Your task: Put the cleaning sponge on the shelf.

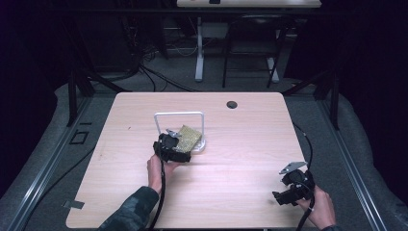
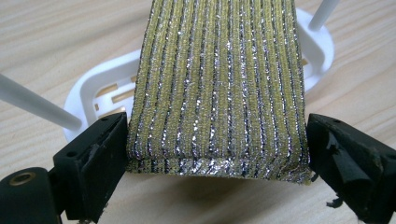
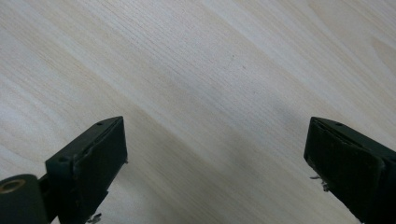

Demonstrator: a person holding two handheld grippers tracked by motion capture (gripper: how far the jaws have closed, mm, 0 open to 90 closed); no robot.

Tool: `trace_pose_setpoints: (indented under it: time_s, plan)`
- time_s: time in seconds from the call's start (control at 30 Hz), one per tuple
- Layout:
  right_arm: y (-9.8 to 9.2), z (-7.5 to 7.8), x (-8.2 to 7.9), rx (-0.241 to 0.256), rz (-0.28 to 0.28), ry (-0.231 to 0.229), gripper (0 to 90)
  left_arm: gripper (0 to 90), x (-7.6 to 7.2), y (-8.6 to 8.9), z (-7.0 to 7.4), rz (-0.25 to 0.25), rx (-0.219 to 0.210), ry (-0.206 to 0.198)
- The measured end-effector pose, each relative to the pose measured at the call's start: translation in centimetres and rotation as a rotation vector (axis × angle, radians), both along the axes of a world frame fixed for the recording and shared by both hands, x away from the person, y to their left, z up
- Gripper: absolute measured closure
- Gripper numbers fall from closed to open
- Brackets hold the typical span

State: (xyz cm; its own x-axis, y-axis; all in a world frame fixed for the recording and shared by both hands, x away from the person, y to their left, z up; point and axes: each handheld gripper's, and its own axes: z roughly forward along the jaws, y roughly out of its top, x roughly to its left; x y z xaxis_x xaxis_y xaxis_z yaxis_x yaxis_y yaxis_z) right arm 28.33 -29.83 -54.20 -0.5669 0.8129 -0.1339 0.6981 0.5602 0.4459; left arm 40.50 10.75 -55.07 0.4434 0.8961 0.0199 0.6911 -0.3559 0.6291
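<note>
Left gripper (image 1: pixel 174 147) jaws clamp the glittery yellow sponge (image 2: pixel 217 88) over the white rack (image 2: pixel 100 88), hiding its base; right gripper (image 1: pixel 293 190), jaws wide, hovers near the worktop (image 1: pixel 240 144) front edge.

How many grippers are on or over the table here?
2: the left gripper at the table's middle, jaws on either side of the glittery yellow sponge over the white rack; the right gripper near the front right, open.

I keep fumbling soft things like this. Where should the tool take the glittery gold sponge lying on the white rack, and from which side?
Take the sponge across its narrow width at the near end, coming from the person's side, as the left tool sits now. Its long sides are parallel and that end overhangs the rack, so the jaws probably fit either side.
</note>
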Motion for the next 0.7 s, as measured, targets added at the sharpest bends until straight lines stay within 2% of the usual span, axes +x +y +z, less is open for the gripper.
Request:
trace_pose_setpoints:
  time_s: [0.07, 0.23, 0.43, 0.6, 0.7]
  plan:
    - [0.0, 0.0, 0.0, -0.002, 0.002, 0.001, 5.2, 7.0, 0.0, 0.0, -0.1, 0.001, 0.004, 0.014]
    - [0.1, 0.0, 0.0, -0.005, 0.000, -0.001, 5.4, 0.0, 0.0, -0.1, -0.2, -0.005, 0.015, 0.022]
    - [0.0, 0.1, 0.0, -0.006, 0.001, -0.002, 5.4, 0.0, -0.2, 0.0, 0.0, -0.015, 0.011, 0.019]
    - [0.0, 0.1, 0.0, -0.005, 0.001, -0.004, 5.4, 0.0, -1.0, 0.8, 1.0, -0.010, -0.015, 0.005]
    - [0.0, 0.2, -0.1, 0.005, 0.002, -0.004, 5.4, 0.0, -1.8, 1.4, 1.8, -0.023, -0.009, -0.018]
